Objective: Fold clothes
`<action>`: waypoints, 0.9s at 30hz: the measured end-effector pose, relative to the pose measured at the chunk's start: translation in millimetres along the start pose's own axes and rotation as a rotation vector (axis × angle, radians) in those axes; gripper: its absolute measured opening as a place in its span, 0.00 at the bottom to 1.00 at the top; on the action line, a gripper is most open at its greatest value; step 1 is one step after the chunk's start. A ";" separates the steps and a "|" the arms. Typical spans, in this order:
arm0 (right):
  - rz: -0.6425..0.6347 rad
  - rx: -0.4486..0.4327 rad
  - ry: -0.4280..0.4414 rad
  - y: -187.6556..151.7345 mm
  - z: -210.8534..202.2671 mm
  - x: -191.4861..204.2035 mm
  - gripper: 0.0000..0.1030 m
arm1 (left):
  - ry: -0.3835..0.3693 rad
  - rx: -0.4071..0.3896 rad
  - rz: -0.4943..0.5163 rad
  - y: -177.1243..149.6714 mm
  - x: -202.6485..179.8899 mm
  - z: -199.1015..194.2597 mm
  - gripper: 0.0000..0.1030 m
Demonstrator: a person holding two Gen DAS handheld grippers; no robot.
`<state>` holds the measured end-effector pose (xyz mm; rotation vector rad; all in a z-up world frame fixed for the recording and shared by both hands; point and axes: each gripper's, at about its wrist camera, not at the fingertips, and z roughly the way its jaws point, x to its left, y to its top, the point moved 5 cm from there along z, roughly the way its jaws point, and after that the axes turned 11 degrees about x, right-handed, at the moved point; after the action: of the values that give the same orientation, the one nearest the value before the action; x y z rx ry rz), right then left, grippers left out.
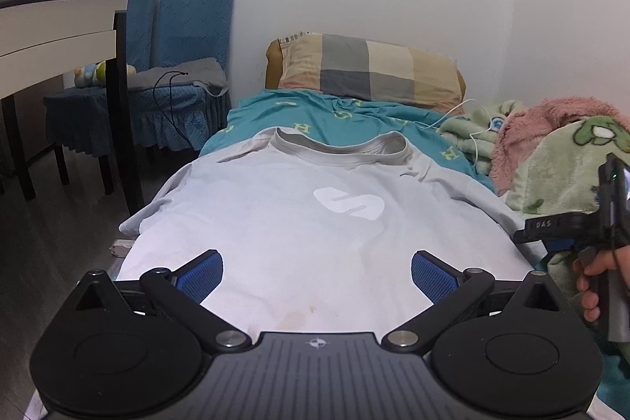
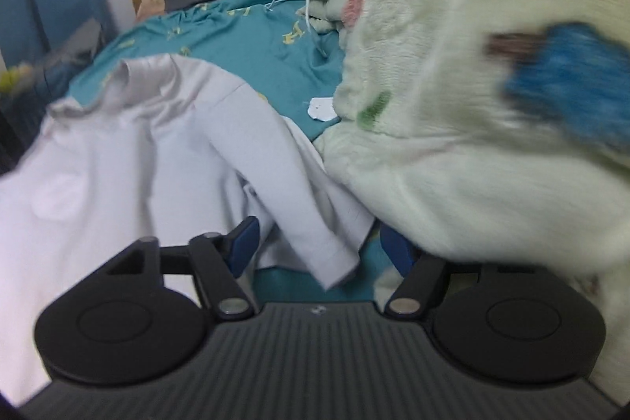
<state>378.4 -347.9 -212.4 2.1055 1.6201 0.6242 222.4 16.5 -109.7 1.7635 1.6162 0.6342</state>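
A pale grey T-shirt [image 1: 299, 223] with a white logo [image 1: 348, 204] lies flat, front up, on the bed, its collar toward the pillow. My left gripper [image 1: 317, 276] is open and empty above the shirt's lower part. My right gripper [image 2: 321, 247] is open at the shirt's right side, and the right sleeve [image 2: 275, 176] lies between its fingers. It also shows in the left wrist view [image 1: 582, 223], held by a hand at the right edge of the bed. The right wrist view is blurred.
A checked pillow [image 1: 366, 69] lies at the head of the bed on a teal sheet [image 1: 315, 117]. A green and pink fleece blanket [image 2: 472, 105] is heaped right of the shirt. A white cable [image 1: 464, 121] trails there. Blue chairs [image 1: 173, 65] and a table [image 1: 59, 22] stand left.
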 end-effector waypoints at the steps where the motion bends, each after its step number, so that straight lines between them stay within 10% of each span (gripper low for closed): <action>1: -0.025 -0.007 -0.015 -0.2 5.8 4.4 0.51 | 0.002 0.002 0.002 0.7 0.5 2.9 1.00; 4: -0.058 -0.023 -0.078 2.5 16.4 9.0 0.07 | 0.003 0.009 -0.013 3.0 4.5 8.3 1.00; 14: -0.034 -0.263 -0.160 60.1 -57.4 31.1 0.05 | -0.014 -0.034 -0.188 21.2 39.6 -8.7 1.00; 23: -0.205 -0.322 0.007 89.0 -98.2 190.7 0.05 | 0.011 -0.087 -0.341 37.3 90.7 -33.8 1.00; 27: -0.397 -0.263 0.022 61.4 -55.4 270.3 0.05 | 0.038 -0.101 -0.409 40.2 120.0 -42.1 1.00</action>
<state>455.4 -98.0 -105.2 1.5403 1.7908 0.6805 233.2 140.3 -61.2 1.3012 1.8641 0.5435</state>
